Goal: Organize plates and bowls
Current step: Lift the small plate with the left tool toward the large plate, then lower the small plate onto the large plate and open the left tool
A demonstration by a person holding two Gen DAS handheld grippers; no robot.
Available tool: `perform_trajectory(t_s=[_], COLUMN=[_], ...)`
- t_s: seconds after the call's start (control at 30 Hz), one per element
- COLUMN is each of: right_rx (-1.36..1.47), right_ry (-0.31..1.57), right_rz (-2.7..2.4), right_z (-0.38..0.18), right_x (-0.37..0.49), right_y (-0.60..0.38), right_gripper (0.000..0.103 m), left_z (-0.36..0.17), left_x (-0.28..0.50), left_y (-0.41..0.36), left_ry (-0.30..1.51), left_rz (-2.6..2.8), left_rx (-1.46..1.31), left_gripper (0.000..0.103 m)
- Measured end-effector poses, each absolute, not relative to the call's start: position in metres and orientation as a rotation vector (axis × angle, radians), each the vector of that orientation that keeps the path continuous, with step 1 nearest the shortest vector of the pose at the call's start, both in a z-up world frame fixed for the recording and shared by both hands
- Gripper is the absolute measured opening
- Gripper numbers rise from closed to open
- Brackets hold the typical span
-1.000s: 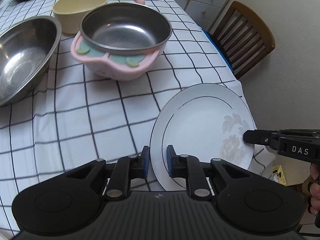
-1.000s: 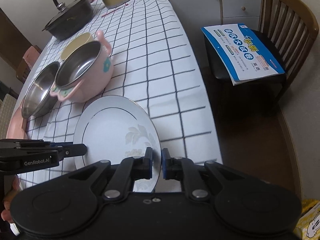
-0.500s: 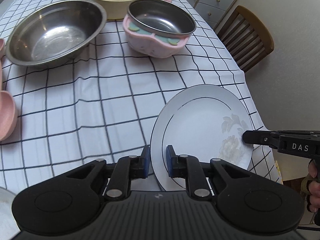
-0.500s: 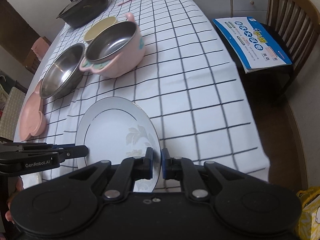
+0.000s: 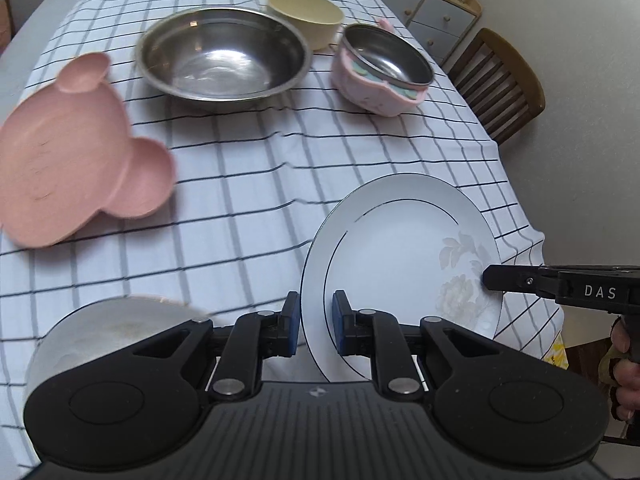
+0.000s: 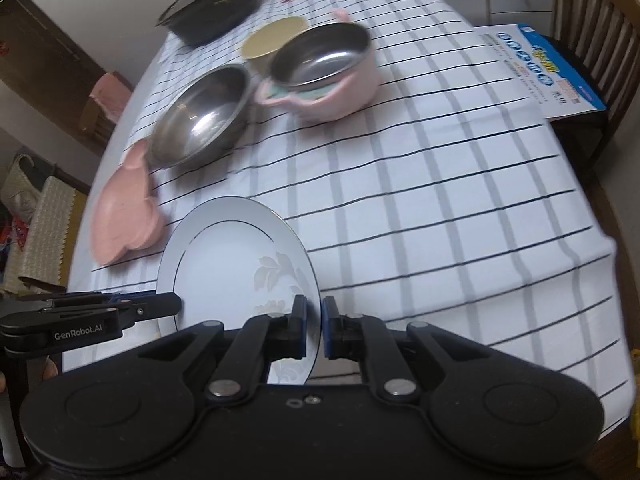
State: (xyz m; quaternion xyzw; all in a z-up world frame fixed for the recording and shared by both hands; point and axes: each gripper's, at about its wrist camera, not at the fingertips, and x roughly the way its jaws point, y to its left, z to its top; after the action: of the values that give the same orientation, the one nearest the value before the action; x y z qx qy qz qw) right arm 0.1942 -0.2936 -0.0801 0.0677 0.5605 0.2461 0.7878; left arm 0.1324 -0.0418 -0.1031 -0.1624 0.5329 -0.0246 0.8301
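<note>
- The left tongs (image 5: 314, 322) are clamped on the near-left rim of the white plate (image 5: 400, 264); the right tongs (image 6: 314, 328) are clamped on its opposite rim, so both carry it.
- The plate hangs clear above the table (image 5: 248, 184), over the near right corner, tilted a little.
- Seen from the plate: the pink bear plate (image 5: 76, 152) lies to its left, the steel bowl (image 5: 224, 56) beyond that, the pink-cased bowl (image 5: 384, 68) straight behind, the yellow bowl (image 5: 306, 16) farthest back.
- A second pale plate (image 5: 116, 328) shows just left of the white plate, below the left tongs (blurred, so its kind is unclear); it looks like the likely stacking spot.
- To do this well, I judge: keep both grips equally firm, hold the plate level, move both hands together, then lower it flat and centred before letting go.
</note>
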Motion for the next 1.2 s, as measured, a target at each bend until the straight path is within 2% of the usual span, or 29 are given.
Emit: perform_trajectory(t_s=[0.6, 1.2], right_rx=[0.098, 0.123], right_ry=[1.284, 1.320], right_rz=[0.635, 0.594], right_z=[-0.105, -0.135], right_x=[0.104, 0.089], right_y=[-0.168, -0.149], right_gripper=[0.007, 0.008], left_z=[-0.129, -0.148], left_x=[0.021, 0.015], left_y=[0.072, 0.087], left_ry=[1.184, 1.218], left_rz=[0.038, 0.031], left_rx=[-0.412, -0.404], left_gripper=[0.015, 0.015])
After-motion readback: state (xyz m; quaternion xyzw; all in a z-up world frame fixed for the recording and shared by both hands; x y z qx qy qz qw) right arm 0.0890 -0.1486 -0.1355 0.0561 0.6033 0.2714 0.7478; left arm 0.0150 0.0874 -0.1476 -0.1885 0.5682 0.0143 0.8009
